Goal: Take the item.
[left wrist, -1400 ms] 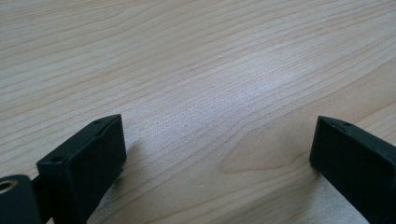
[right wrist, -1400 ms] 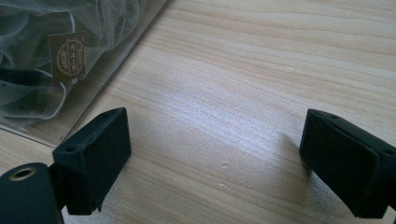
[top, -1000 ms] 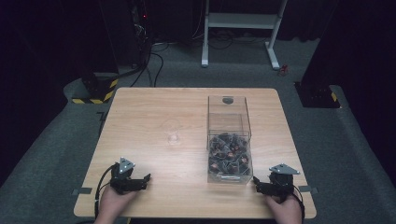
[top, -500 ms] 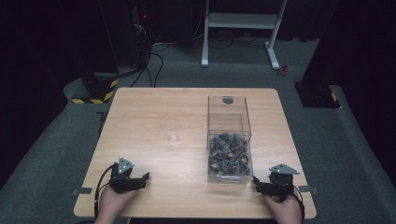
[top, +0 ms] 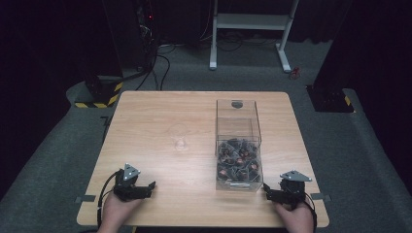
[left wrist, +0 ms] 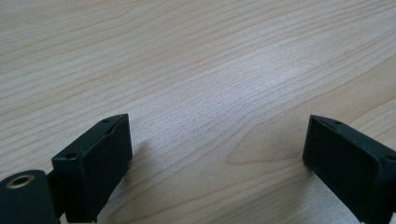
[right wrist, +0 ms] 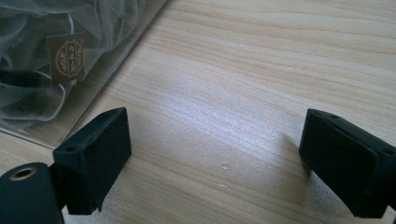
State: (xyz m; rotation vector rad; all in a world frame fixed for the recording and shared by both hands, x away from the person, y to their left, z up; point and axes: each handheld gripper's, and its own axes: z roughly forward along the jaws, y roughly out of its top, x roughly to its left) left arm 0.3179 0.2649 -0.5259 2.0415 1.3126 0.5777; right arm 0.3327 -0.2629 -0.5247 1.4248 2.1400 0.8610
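We're parked at start, both grippers spread wide and empty: right gripper (top: 268, 194) beside the box (top: 238, 145), left gripper (top: 148, 187) well left of it; next, likely reach into the box.

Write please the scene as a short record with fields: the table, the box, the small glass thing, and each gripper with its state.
table: light wooden table, seen from above
box: clear plastic box right of centre, its near half filled with small dark wrapped items
small item: clear glass-like object left of the box, apart from it; what it is cannot be told
left gripper: open, holding nothing, low over bare wood near the front edge
right gripper: open, holding nothing, beside the box's near corner
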